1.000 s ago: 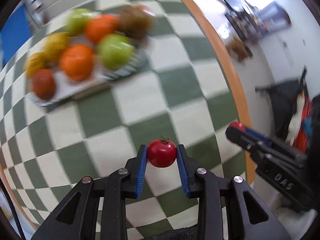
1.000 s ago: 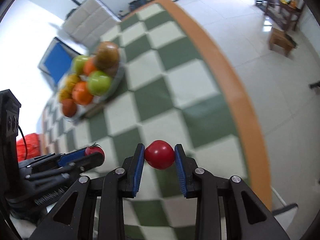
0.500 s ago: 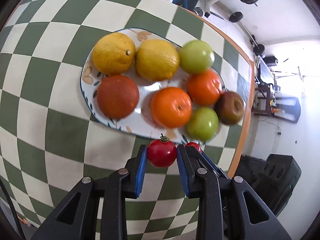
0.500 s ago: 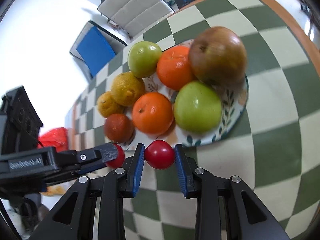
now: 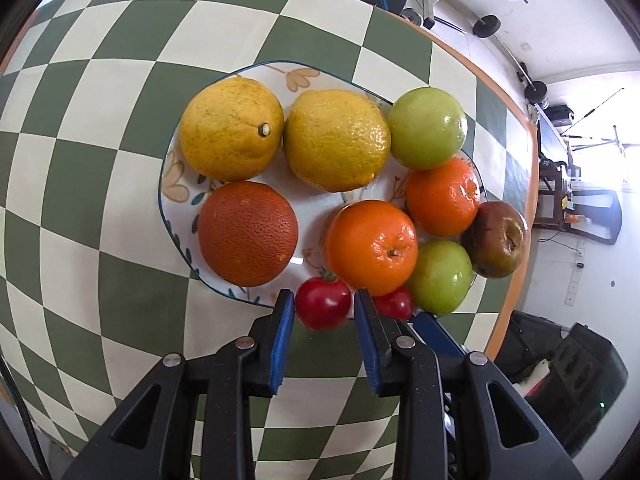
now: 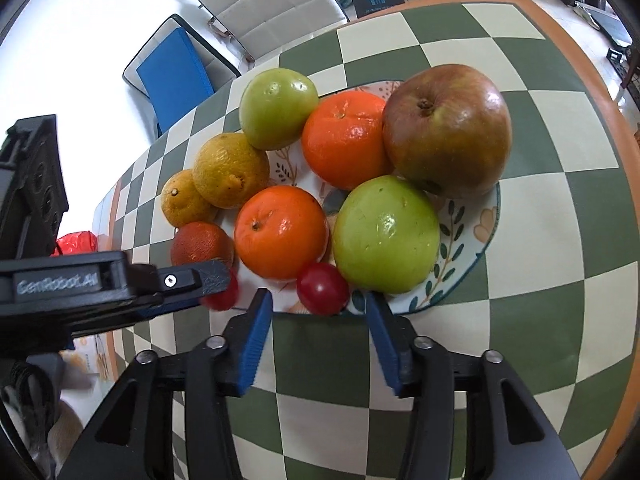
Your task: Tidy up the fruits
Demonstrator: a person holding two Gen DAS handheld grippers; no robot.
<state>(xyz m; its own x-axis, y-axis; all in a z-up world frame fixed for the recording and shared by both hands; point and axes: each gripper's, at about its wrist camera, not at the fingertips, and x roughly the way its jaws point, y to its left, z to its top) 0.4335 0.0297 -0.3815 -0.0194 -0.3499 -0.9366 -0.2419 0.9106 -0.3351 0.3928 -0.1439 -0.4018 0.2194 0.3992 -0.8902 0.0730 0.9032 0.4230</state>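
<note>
Clamped between blue pads, the left gripper (image 5: pixel 324 312) pinches a red tomato with a green calyx (image 5: pixel 322 303) just over the near rim of the floral plate (image 5: pixel 176 184), which rests on a green-and-cream checkered table (image 5: pixel 100 120). On that plate in the left wrist view lie two lemons (image 5: pixel 231 132), a dark orange (image 5: pixel 248 234), two bright tangerines (image 5: pixel 372 247), two green apples (image 5: pixel 427 127) and a brownish-red apple (image 5: pixel 496 238) at the far right edge. A second red tomato (image 5: pixel 394 303) peeks out just right of the left gripper's right finger, tucked under a tangerine and beside the nearer green apple. From the right wrist view, the right gripper (image 6: pixel 319 314) stands spread, its fingers well apart and neither touching the second red tomato (image 6: pixel 322 288), which sits on the plate's near edge between a tangerine (image 6: pixel 280 232) and a green apple (image 6: pixel 386 234). To the left, the left gripper's (image 6: pixel 216 284) black body reaches in, with its tomato (image 6: pixel 222 294) partly hidden behind a fingertip.
</note>
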